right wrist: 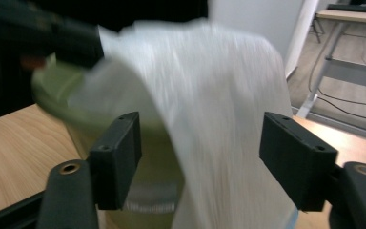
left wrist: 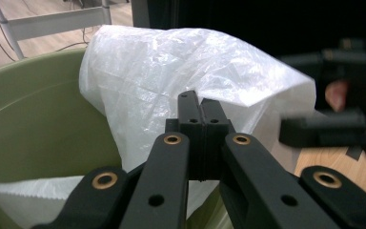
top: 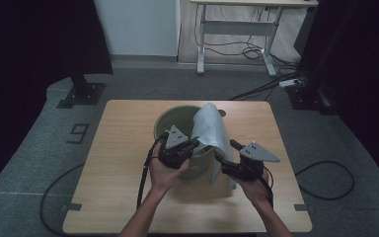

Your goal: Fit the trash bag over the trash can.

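A green bin stands in the middle of the wooden table. A white plastic bag rises over its right rim and hangs down outside. My left gripper is at the bin's near rim, shut on the bag's edge; in the left gripper view its jaws are pressed together on the white plastic bag above the green bin. My right gripper is open beside the bin's right side. In the right gripper view the white bag hangs between its spread jaws, with the bin behind.
A white desk frame with loose cables stands on the floor beyond the table. Black stands flank the far left and right. A cable loops on the carpet at the right.
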The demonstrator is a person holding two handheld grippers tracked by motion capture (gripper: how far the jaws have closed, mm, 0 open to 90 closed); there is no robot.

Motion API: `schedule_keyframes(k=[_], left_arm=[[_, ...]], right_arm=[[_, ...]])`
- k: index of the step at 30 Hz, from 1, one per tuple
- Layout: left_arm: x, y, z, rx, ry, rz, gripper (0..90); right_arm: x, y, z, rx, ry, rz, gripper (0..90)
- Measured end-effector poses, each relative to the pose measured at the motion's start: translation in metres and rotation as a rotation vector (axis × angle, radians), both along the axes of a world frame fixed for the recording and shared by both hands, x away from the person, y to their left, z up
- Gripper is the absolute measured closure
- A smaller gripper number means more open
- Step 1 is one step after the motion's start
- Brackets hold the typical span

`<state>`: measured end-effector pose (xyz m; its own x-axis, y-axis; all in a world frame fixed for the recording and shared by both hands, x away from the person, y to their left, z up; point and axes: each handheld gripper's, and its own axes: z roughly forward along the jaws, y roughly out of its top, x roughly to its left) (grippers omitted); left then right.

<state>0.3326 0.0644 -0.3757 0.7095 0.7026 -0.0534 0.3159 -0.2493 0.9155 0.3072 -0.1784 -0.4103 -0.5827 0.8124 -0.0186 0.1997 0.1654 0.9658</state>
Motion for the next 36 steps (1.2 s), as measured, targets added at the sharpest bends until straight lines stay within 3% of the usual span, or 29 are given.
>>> schedule_keyframes(k=[4, 6, 8, 9, 11, 13, 14, 15, 16, 17, 18, 19, 20, 21, 24, 25, 26, 27, 31, 33, 34, 36], left_arm=[[0.0, 0.002, 0.0, -0.008, 0.002, 0.004, 89.6], [0.001, 0.003, 0.001, -0.013, 0.002, 0.008, 89.5], [0.001, 0.004, 0.001, -0.015, 0.002, 0.011, 89.6], [0.001, 0.004, 0.001, -0.016, 0.001, 0.013, 89.5], [0.001, 0.005, 0.002, -0.018, 0.001, 0.012, 89.5], [0.0, 0.006, 0.002, -0.021, -0.001, 0.011, 89.5], [0.0, 0.008, 0.003, -0.024, -0.002, 0.012, 89.5], [0.0, 0.008, 0.003, -0.024, -0.002, 0.012, 89.5], [-0.001, 0.011, 0.004, -0.029, -0.006, 0.017, 89.4], [-0.001, 0.011, 0.004, -0.029, -0.006, 0.017, 89.3], [-0.002, 0.016, 0.004, -0.035, -0.006, 0.021, 89.2], [-0.002, 0.016, 0.004, -0.035, -0.006, 0.021, 89.1], [-0.002, 0.021, 0.003, -0.04, -0.001, 0.026, 89.0], [-0.002, 0.021, 0.003, -0.04, -0.001, 0.026, 89.0], [-0.001, 0.03, 0.002, -0.04, 0.003, 0.034, 88.5], [-0.001, 0.03, 0.002, -0.04, 0.003, 0.034, 88.2], [-0.001, 0.034, 0.003, -0.041, 0.0, 0.033, 87.8], [-0.001, 0.034, 0.003, -0.041, 0.0, 0.033, 87.3], [0.001, 0.04, 0.004, -0.051, 0.0, 0.034, 85.0], [0.001, 0.04, 0.004, -0.05, -0.003, 0.037, 83.3], [0.001, 0.04, 0.005, -0.035, -0.022, 0.064, 72.4], [-0.001, 0.04, 0.006, -0.03, -0.039, 0.07, 59.4]], right_arm=[[-0.004, -0.003, -0.02, 0.012, 0.02, -0.039, 25.3], [0.0, -0.003, -0.039, 0.026, 0.068, -0.048, 24.7], [0.003, -0.001, -0.045, 0.023, 0.086, -0.04, 24.7], [0.008, 0.002, -0.054, 0.02, 0.112, -0.034, 27.1], [0.011, 0.004, -0.057, 0.014, 0.119, -0.032, 30.4], [0.017, 0.007, -0.064, -0.007, 0.121, -0.046, 52.0], [0.019, 0.007, -0.065, -0.003, 0.116, -0.037, 59.2], [0.019, 0.007, -0.065, -0.003, 0.116, -0.037, 59.2], [0.022, 0.005, -0.066, -0.029, 0.1, -0.052, 75.2], [0.022, 0.005, -0.066, -0.029, 0.1, -0.052, 75.2], [0.022, 0.0, -0.062, -0.039, 0.071, -0.058, 85.9], [0.022, 0.0, -0.062, -0.039, 0.071, -0.058, 85.9], [0.022, -0.006, -0.053, -0.042, 0.039, -0.075, 88.4], [0.022, -0.006, -0.053, -0.042, 0.039, -0.075, 88.4], [0.021, -0.016, -0.028, -0.041, -0.02, -0.107, 88.6], [0.021, -0.016, -0.028, -0.041, -0.02, -0.107, 88.6], [0.02, -0.018, -0.015, -0.041, -0.045, -0.108, 88.6], [0.02, -0.018, -0.015, -0.041, -0.045, -0.108, 88.6], [0.017, -0.018, 0.019, -0.072, -0.123, -0.104, 88.6], [0.018, -0.016, 0.025, -0.079, -0.135, -0.104, 88.6], [0.019, -0.014, 0.038, -0.095, -0.152, -0.105, 88.6], [0.021, -0.009, 0.048, -0.132, -0.157, -0.126, 88.6]])
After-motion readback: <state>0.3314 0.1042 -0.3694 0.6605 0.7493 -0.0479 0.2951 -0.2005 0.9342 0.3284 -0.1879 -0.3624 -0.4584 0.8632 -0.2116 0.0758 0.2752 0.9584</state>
